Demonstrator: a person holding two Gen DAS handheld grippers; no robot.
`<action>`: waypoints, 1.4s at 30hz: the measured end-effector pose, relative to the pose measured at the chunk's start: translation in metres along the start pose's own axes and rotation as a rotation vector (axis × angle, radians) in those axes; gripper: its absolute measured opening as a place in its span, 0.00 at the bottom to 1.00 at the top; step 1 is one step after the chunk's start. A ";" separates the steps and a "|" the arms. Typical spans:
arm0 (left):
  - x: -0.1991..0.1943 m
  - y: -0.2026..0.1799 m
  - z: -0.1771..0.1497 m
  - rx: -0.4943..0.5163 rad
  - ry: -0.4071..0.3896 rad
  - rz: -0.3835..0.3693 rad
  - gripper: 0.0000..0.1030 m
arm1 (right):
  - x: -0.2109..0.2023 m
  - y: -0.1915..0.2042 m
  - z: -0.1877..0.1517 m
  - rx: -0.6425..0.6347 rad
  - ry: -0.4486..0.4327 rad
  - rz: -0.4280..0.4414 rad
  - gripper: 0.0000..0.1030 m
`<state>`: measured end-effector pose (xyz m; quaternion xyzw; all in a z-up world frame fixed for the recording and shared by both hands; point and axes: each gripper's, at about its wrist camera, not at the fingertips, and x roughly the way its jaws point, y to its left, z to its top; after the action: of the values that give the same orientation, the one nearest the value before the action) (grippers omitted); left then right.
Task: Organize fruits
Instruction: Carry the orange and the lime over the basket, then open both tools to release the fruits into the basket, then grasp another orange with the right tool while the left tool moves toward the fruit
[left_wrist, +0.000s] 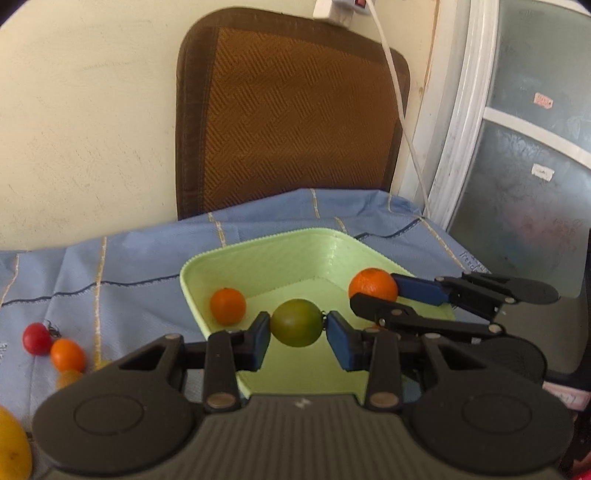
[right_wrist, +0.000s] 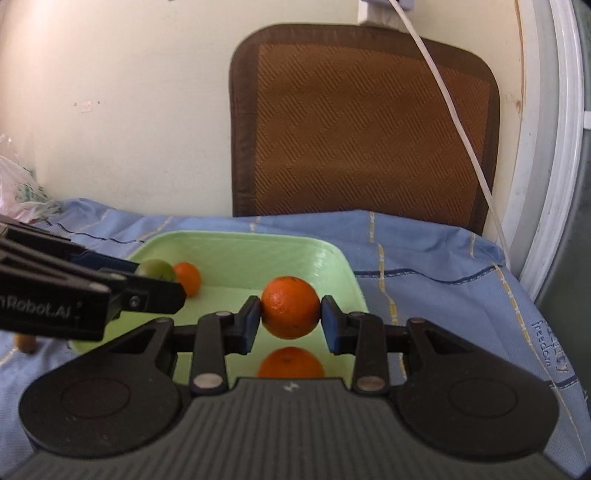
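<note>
My left gripper (left_wrist: 297, 332) is shut on a round green fruit (left_wrist: 295, 323), held above the near part of a light green tray (left_wrist: 258, 247). A small orange (left_wrist: 228, 306) lies in the tray's left corner. My right gripper (right_wrist: 290, 317) is shut on a bigger orange (right_wrist: 290, 307), also above the tray (right_wrist: 240, 236), with another orange (right_wrist: 290, 363) lying in the tray under it. In the right wrist view, the left gripper (right_wrist: 147, 278) comes in from the left with the green fruit (right_wrist: 155, 269).
A red fruit (left_wrist: 37, 338), a small orange fruit (left_wrist: 67, 354) and a large yellow fruit (left_wrist: 13, 446) lie on the blue cloth left of the tray. A brown chair back (right_wrist: 362, 125) and a white cable (right_wrist: 461, 122) stand behind. A plastic bag (right_wrist: 18, 192) sits far left.
</note>
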<state>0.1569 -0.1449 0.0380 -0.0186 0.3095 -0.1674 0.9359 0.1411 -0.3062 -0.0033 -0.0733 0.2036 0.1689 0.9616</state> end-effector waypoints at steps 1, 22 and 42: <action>0.002 0.000 -0.002 0.000 0.007 0.000 0.33 | 0.002 -0.002 -0.002 0.004 0.006 -0.002 0.37; -0.156 0.119 -0.041 -0.245 -0.266 0.236 0.58 | -0.065 0.007 0.005 0.144 -0.172 0.064 0.39; -0.156 0.103 -0.109 -0.146 -0.233 0.156 0.58 | -0.027 0.142 -0.009 -0.165 0.032 0.140 0.27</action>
<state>0.0071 0.0104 0.0254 -0.0816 0.2107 -0.0680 0.9718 0.0646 -0.1833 -0.0103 -0.1406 0.2088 0.2508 0.9347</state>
